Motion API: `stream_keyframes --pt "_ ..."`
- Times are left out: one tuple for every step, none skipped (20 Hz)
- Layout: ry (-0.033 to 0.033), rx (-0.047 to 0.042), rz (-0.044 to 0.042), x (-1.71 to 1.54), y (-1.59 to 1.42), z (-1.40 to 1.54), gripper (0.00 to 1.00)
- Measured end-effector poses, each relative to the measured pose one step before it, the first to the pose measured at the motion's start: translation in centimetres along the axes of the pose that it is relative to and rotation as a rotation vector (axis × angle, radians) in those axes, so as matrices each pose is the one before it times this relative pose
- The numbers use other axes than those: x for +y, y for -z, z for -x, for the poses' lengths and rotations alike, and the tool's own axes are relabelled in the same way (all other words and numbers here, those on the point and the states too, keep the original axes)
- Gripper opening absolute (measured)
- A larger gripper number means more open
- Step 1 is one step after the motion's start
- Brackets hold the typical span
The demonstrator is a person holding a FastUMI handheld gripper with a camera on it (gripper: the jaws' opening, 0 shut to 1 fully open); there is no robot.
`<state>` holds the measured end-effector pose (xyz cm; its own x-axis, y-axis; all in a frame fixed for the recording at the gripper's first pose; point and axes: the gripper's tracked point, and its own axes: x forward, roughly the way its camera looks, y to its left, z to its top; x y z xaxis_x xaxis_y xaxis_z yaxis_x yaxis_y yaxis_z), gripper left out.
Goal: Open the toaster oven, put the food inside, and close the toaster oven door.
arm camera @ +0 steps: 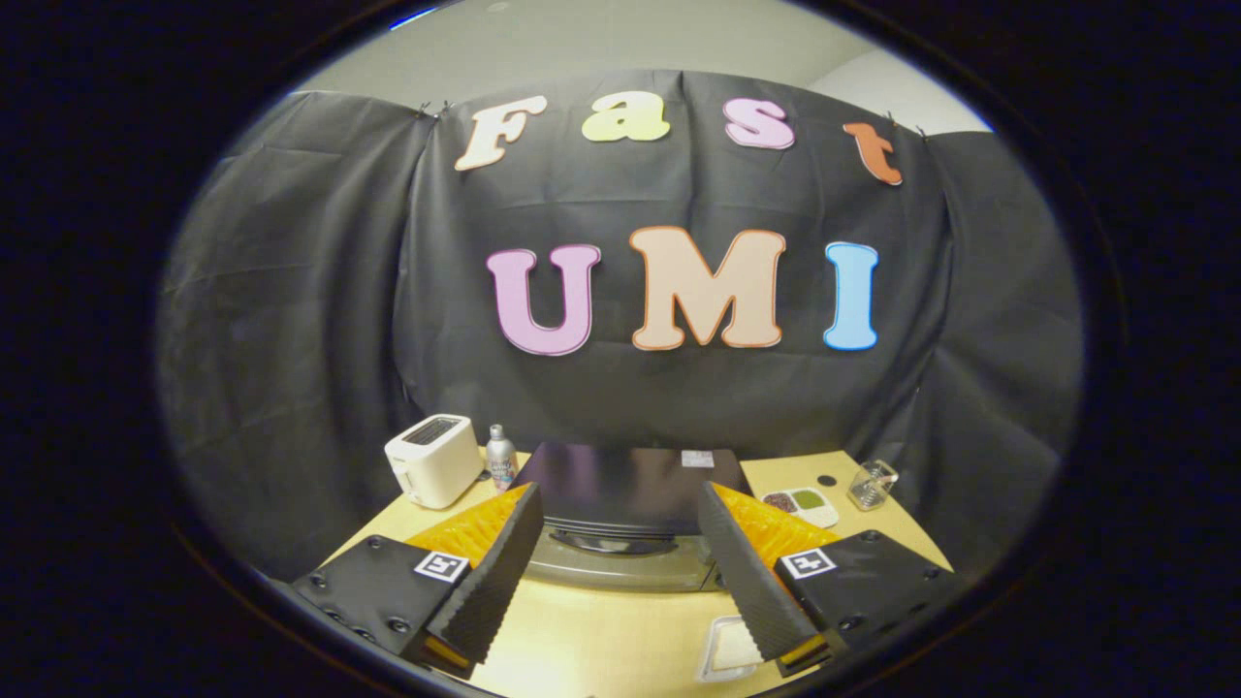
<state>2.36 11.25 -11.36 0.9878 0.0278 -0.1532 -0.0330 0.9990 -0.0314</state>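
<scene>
Hand-held gripper [620,572] fingers spread, empty, above closed toaster oven [630,504].

Black cloth wall [320,291] (creased) — pale ceiling [601,39]; wooden table [601,640].

The hand-held gripper [620,567] hangs wide open and empty above bare tabletop [601,640], with open room between its fingers. Ahead stands the toaster oven [630,514], door closed. A toaster [433,460] and bottle [500,458] crowd one side, a small dish [803,504] and glass jar [873,484] the other.
</scene>
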Motion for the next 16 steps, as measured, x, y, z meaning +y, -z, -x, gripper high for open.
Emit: stream_keyframes --pt "0.00232 0.01247 -0.00071 0.663 0.827 -0.935 1.00" --pt "0.01116 0.01413 0.00135 0.474 0.703 -0.935 1.00" --pt "0.00867 0.00611 0.00175 0.383 0.531 -0.822 1.00" --pt "0.00758 0.00767 -0.00094 0.410 0.786 -1.182 1.00" --pt "0.00786 0.00247 -0.00199 0.353 0.638 -1.166 1.00" --pt "0.01250 -0.00186 -0.00277 0.189 0.572 -1.233 1.00" --pt "0.00296 0.00466 -0.00989 0.332 0.831 -1.225 1.00" --pt "0.00582 0.00047 -0.01063 0.264 1.007 -1.074 1.00" --pt "0.01102 0.00558 -0.01009 -0.133 0.822 -0.991 1.00" --pt "0.01460 0.00586 -0.00509 -0.269 0.975 -0.734 1.00" --pt "0.02031 0.00141 -0.00174 -0.405 0.724 -0.859 1.00" --pt "0.01816 0.00305 -0.00463 -0.428 0.644 -0.866 1.00" --pt "0.00796 0.00031 -0.00861 -0.137 0.562 -0.703 1.00" --pt "0.00714 -0.00244 -0.00798 -0.073 0.501 -0.506 1.00" --pt "0.00753 0.00270 -0.00514 -0.189 0.406 -0.530 1.00" --pt "0.01042 0.00515 -0.00073 -0.220 0.614 -0.466 1.00"
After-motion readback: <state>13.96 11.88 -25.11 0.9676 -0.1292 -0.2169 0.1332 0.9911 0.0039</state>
